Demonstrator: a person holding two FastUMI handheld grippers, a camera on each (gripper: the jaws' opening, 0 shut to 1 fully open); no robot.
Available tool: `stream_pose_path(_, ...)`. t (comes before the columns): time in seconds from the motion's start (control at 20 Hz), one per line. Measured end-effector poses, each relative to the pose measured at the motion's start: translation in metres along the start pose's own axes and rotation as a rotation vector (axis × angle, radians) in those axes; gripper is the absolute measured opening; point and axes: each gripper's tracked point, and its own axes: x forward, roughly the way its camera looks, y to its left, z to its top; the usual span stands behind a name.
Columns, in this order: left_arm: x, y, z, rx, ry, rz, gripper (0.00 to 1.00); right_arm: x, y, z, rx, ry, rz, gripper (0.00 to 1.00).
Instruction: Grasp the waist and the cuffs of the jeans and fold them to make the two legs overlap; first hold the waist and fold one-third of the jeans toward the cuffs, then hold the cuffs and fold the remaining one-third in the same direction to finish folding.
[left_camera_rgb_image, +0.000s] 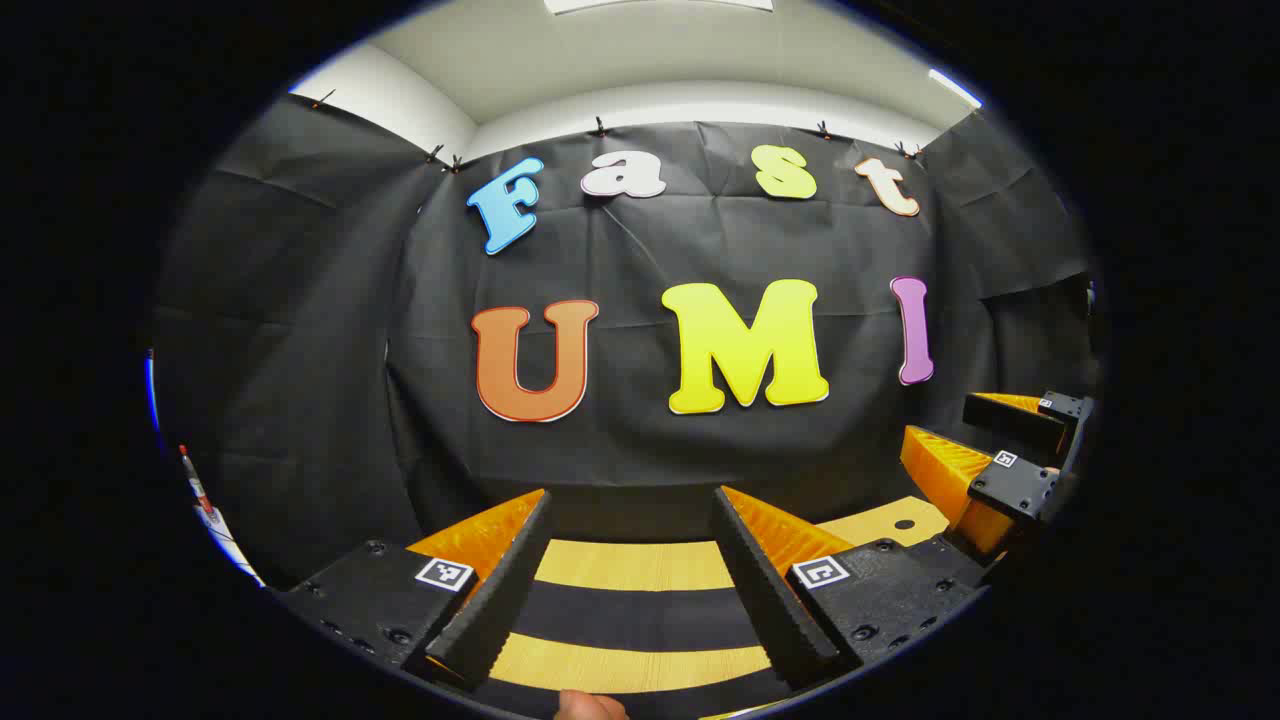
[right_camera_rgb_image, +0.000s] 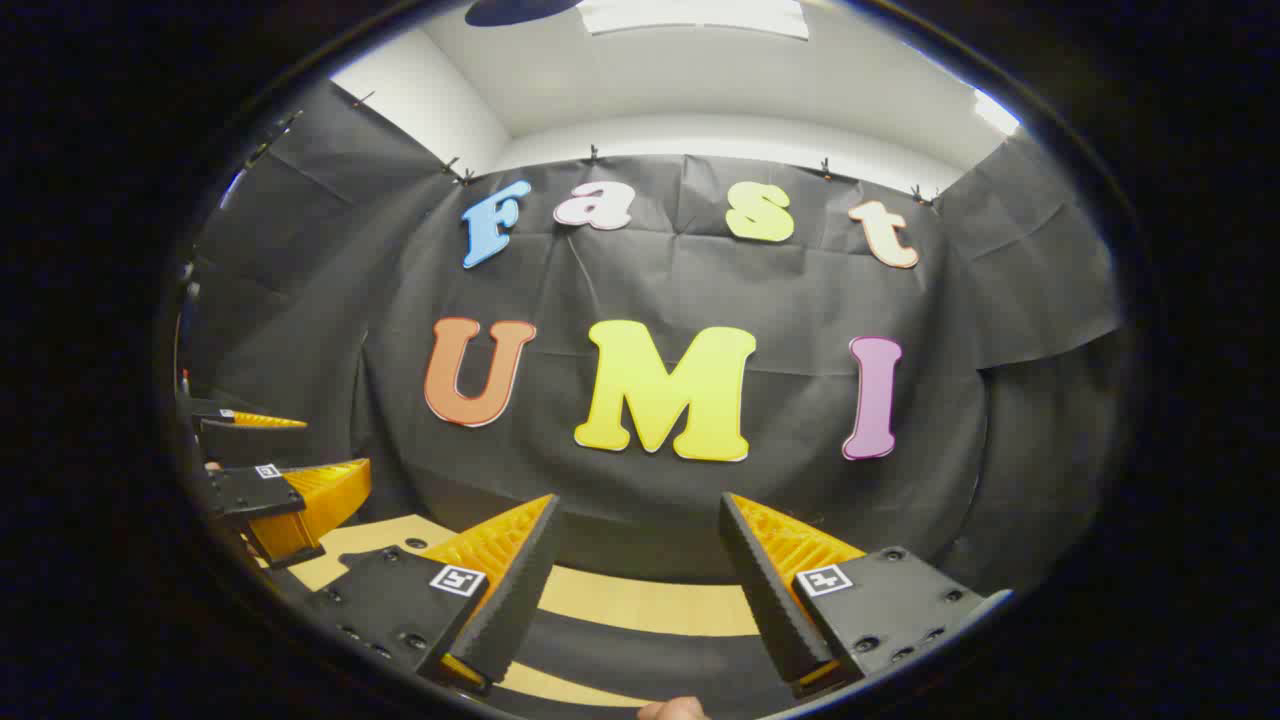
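Both grippers sit raised and level, pointing at the black cloth wall (left_camera_rgb_image: 300, 330) rather than down at any work. In the left gripper view, the left gripper (left_camera_rgb_image: 632, 590) has its jaws spread wide with nothing between them; the same holds for the right gripper (right_camera_rgb_image: 640, 590) in the right gripper view. Beneath them runs the bench (left_camera_rgb_image: 630, 565), striped in pale wood and black. Each gripper appears beside the other at the view's side, so they are held side by side, near the bench's front edge. This reads as a ready pose before any grasp. I cannot tell where the jeans lie.
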Motion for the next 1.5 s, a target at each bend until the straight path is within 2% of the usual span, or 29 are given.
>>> stream_pose_path(0.35,-0.003,-0.007,0.001,0.008,-0.005,-0.024,1.00,-0.002,-0.006,-0.001,0.015,0.023,-0.010,0.96)
stream_pose_path(0.7,-0.002,-0.001,-0.001,0.006,-0.005,-0.016,1.00,-0.005,-0.010,0.005,0.009,0.012,-0.019,0.96)
stream_pose_path(1.2,-0.009,0.013,-0.012,0.004,0.023,0.024,1.00,-0.004,-0.003,0.004,0.015,0.020,0.003,0.96)
stream_pose_path(1.5,-0.016,0.045,-0.015,-0.005,0.031,0.082,1.00,-0.002,0.005,0.006,0.008,0.015,0.024,0.96)
